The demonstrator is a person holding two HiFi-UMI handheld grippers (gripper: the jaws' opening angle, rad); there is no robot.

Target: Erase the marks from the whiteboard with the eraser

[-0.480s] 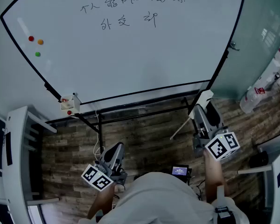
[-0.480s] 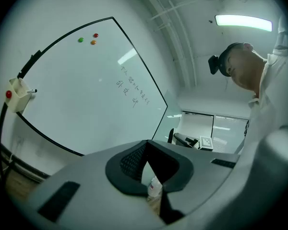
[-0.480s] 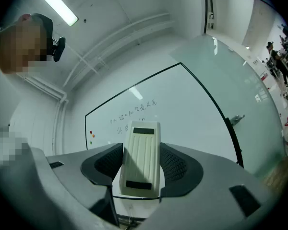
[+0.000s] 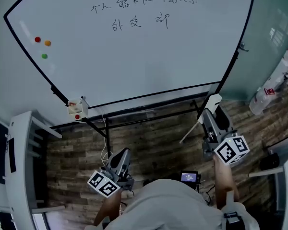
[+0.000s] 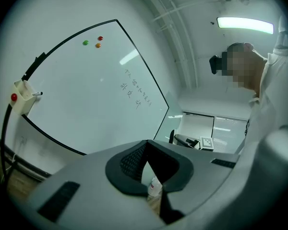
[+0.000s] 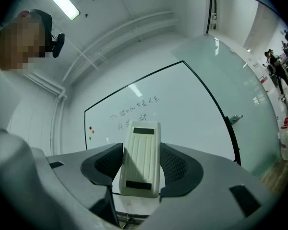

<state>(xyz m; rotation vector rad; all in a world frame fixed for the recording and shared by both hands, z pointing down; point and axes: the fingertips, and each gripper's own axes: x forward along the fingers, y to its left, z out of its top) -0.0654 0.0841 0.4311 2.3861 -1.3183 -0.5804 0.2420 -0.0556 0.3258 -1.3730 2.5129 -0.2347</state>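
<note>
Whiteboard [image 4: 134, 61] rightward; eraser [image 6: 140, 152] in right gripper [image 4: 212, 115]

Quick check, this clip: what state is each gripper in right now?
Left gripper: closed, tips together, holding nothing.
Right gripper: closed on the eraser.

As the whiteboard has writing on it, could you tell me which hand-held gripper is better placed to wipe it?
Right: the right hand-held gripper grips the eraser, pointed at the writing; the left hand-held gripper is shut and empty.
</note>
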